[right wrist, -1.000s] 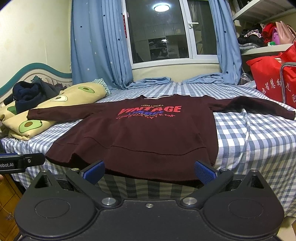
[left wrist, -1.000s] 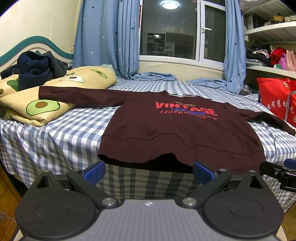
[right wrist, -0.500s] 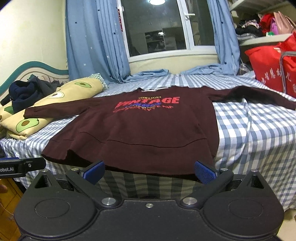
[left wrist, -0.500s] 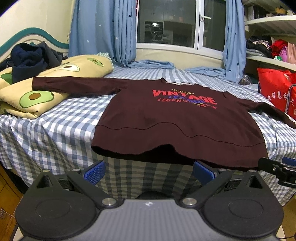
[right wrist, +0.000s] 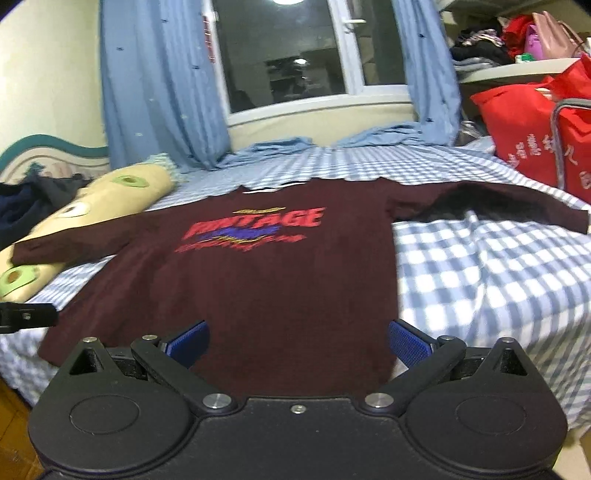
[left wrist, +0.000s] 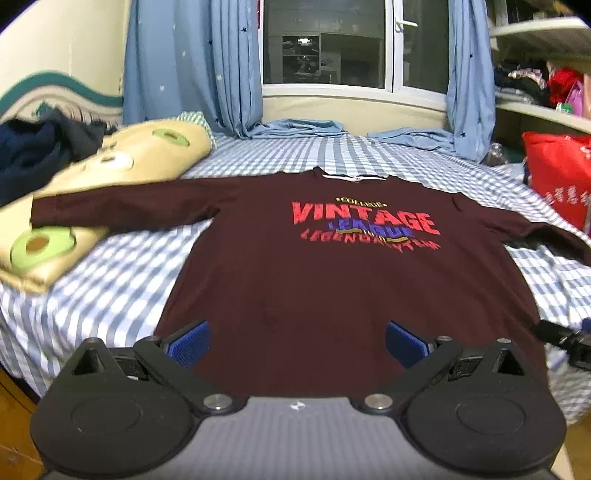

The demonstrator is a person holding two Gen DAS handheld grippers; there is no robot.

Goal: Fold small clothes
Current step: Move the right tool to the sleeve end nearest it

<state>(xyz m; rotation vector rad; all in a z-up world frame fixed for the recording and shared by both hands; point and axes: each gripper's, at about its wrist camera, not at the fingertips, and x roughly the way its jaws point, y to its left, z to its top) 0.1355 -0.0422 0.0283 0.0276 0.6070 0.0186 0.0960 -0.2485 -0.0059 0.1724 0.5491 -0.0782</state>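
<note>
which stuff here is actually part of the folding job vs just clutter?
Part of the job:
maroon sweatshirt, spread flat, sleeves out
checked bed sheet under it
left gripper, open
right gripper, open

Just lying about:
avocado pillow
dark clothes pile
red bag
blue curtains
shelf clutter

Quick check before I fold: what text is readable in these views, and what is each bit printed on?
"VINTAGE": red, on the maroon sweatshirt chest.
"COLLEGE": small yellow line above it, barely legible.
"LEAGUE": blue, under VINTAGE, partly blurred.
Bottom red line begins "LEGEND"; the rest is too blurred.
White characters on the red bag: too blurred to read.
</note>
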